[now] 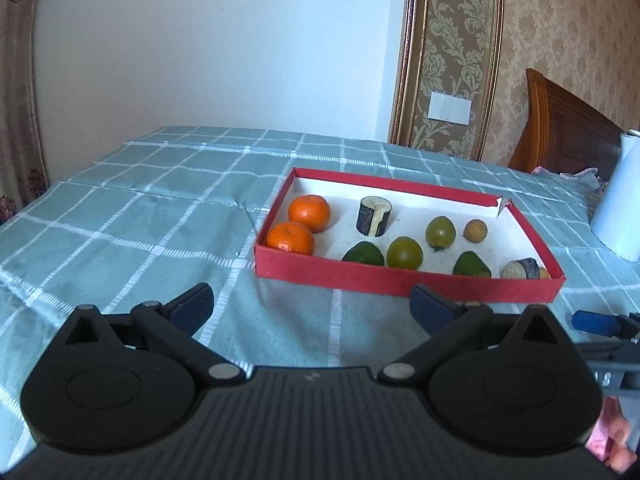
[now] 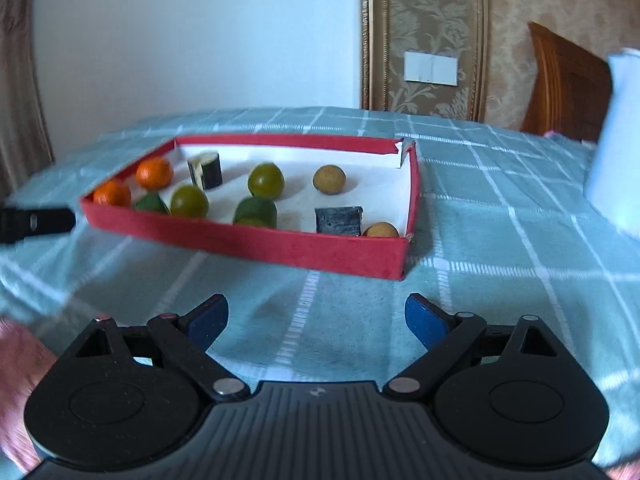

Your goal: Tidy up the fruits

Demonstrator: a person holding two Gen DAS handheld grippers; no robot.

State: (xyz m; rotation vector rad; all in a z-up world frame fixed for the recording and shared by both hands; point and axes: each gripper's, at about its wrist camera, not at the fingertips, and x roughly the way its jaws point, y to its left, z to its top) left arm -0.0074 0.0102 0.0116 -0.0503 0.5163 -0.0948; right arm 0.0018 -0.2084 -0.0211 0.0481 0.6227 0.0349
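A shallow red box (image 1: 400, 280) (image 2: 256, 246) with a white floor sits on the checked cloth. In it lie two oranges (image 1: 309, 213) (image 2: 154, 173), green round fruits (image 1: 440, 231) (image 2: 265, 180), dark green fruits (image 1: 363, 254) (image 2: 256, 211), two dark cut cylinder pieces (image 1: 374, 216) (image 2: 205, 171) and small brown round fruits (image 1: 475, 230) (image 2: 329, 179). My left gripper (image 1: 312, 306) is open and empty, just short of the box's near wall. My right gripper (image 2: 316, 318) is open and empty, in front of the box's near right corner.
The teal checked tablecloth (image 1: 140, 220) covers the table. A white container (image 1: 622, 200) (image 2: 616, 148) stands at the right. A wooden headboard (image 1: 560, 128) and a wall stand behind. The right gripper's blue fingertip (image 1: 592, 322) shows at the right edge of the left wrist view.
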